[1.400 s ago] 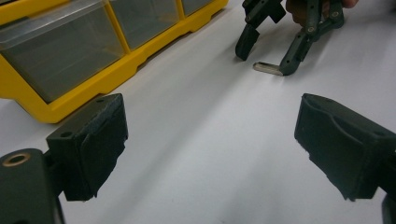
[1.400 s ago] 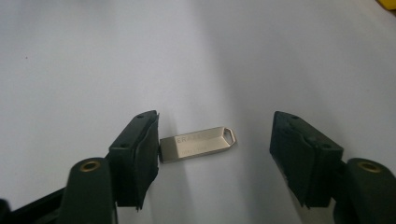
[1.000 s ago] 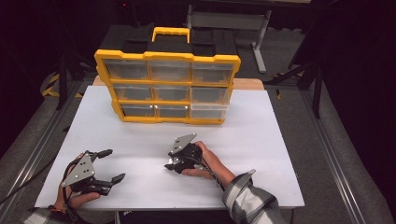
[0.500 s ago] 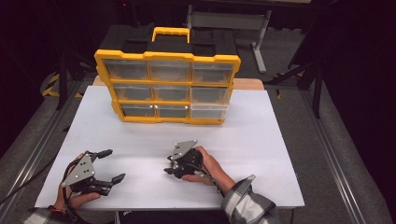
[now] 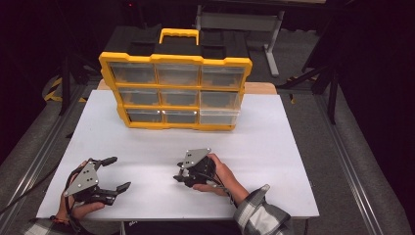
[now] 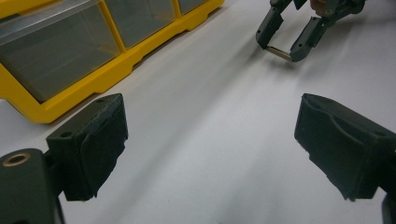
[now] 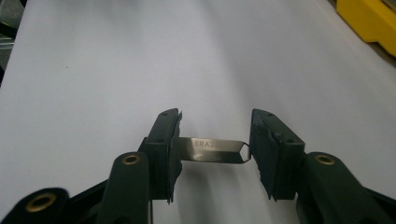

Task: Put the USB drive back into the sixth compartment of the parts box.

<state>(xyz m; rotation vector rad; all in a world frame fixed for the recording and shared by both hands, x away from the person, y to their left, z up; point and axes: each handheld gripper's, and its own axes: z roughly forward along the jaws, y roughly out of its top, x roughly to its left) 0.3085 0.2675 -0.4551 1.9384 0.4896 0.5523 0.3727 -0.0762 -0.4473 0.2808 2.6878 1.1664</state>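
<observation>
- Right gripper (image 5: 179,177) has slid a bit toward the near table edge since the earlier frames; hand sits lower on the sheet, same heading.
- Left gripper (image 5: 111,173) hasn't shifted: near-left corner of the white table (image 5: 274,137), jaws spread wide, nothing between them.
- Organizer case (image 5: 176,90) unchanged: yellow frame, black top with yellow handle, upright at the far side of the table, clear drawer fronts facing the person.
- Drawers: three rows of three. Fronts are translucent; contents can't be made out from the high view. In the left gripper view the near drawers (image 6: 56,49) look hazy grey, nothing identifiable inside.
- Right gripper jaws partly closed, clamped end to end on a metal strip (image 7: 212,150).
- Strip: thin, flat, silvery-brass, lettering "ERAZ..." legible on the face, right end folded to a bent point against the jaw pad.
- Strip spans the gap between the two pads, held just above the sheet, near-centre of the table, well apart from the case.
- Left gripper view shows the same strip (image 6: 279,52) bridging the right gripper's jaw tips, a faint shadow under it on the table.
</observation>
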